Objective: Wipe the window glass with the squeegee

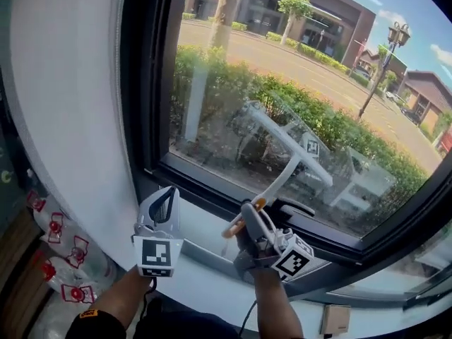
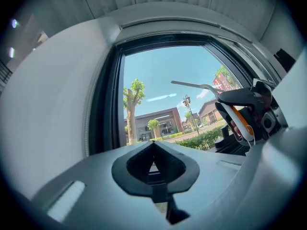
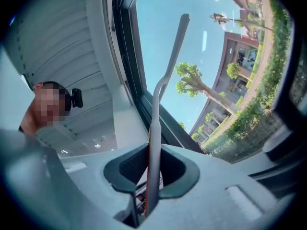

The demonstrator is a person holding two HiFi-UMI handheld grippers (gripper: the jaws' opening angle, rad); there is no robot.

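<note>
The squeegee [image 1: 284,173] has a white handle with an orange strip, and its long pale blade lies slanted on the window glass [image 1: 311,62]. My right gripper [image 1: 256,221] is shut on the squeegee's handle low down, just above the white sill [image 1: 205,254]. In the right gripper view the handle [image 3: 154,128] runs up between the jaws toward the pane. My left gripper [image 1: 162,210] hovers over the sill to the left, shut and with nothing in it. Its closed jaws [image 2: 153,150] point at the window, and the squeegee [image 2: 192,85] and right gripper [image 2: 249,114] show to its right.
The dark window frame [image 1: 152,83] borders the glass, with a black latch handle [image 1: 295,207] on the bottom rail. A white wall [image 1: 63,119] stands at left. Several bottles with red labels [image 1: 63,260] sit below left. A wall socket [image 1: 333,320] is at lower right.
</note>
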